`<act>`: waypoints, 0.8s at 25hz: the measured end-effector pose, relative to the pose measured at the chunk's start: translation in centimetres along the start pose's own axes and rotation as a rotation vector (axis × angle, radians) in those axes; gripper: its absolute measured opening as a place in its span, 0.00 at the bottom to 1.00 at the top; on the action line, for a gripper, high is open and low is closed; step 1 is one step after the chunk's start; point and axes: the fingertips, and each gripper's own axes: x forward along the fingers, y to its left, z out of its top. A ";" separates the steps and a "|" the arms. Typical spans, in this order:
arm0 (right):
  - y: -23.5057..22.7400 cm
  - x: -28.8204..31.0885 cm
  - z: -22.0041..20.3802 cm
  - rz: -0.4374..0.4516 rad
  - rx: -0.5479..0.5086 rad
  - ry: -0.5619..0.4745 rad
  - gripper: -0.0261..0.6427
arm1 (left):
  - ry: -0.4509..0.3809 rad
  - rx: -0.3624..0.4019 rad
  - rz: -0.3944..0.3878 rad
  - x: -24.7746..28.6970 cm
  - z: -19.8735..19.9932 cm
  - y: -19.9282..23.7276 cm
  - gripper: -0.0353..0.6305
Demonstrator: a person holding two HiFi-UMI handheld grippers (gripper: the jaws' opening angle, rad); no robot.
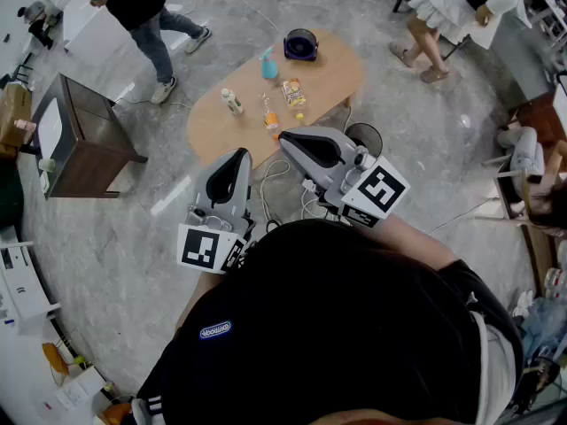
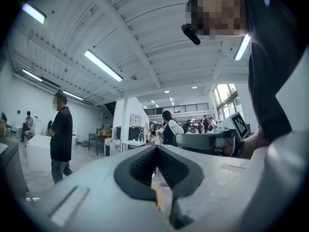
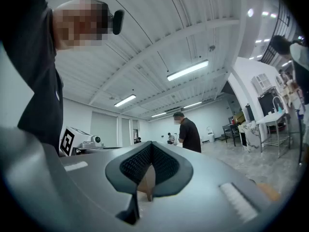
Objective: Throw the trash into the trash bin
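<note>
Currently, left gripper (image 1: 237, 154) and right gripper (image 1: 287, 136) being held near the chest, jaws of both pressed together with nothing between, snack packet (image 1: 293, 93), white bottle (image 1: 232, 102), orange bottle (image 1: 270, 113) and blue spray bottle (image 1: 268, 64) being borne by the far wooden table (image 1: 337, 78), dark trash bin (image 1: 300, 44) at its far edge.

Trash (image 1: 293, 93) on table (image 1: 213, 131), bin (image 1: 300, 44) prob. beside.

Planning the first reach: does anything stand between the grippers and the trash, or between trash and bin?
Nothing visible does. The left gripper and right gripper, jaws shut, hang short of the table. Bare tabletop runs from the packet to the bin; the spray bottle stands left of that line.
</note>
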 end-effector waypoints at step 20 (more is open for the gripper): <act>-6.6 -9.0 1.8 -0.101 -0.075 -0.080 0.75 | -0.068 -0.017 0.112 5.9 -2.0 -3.2 0.65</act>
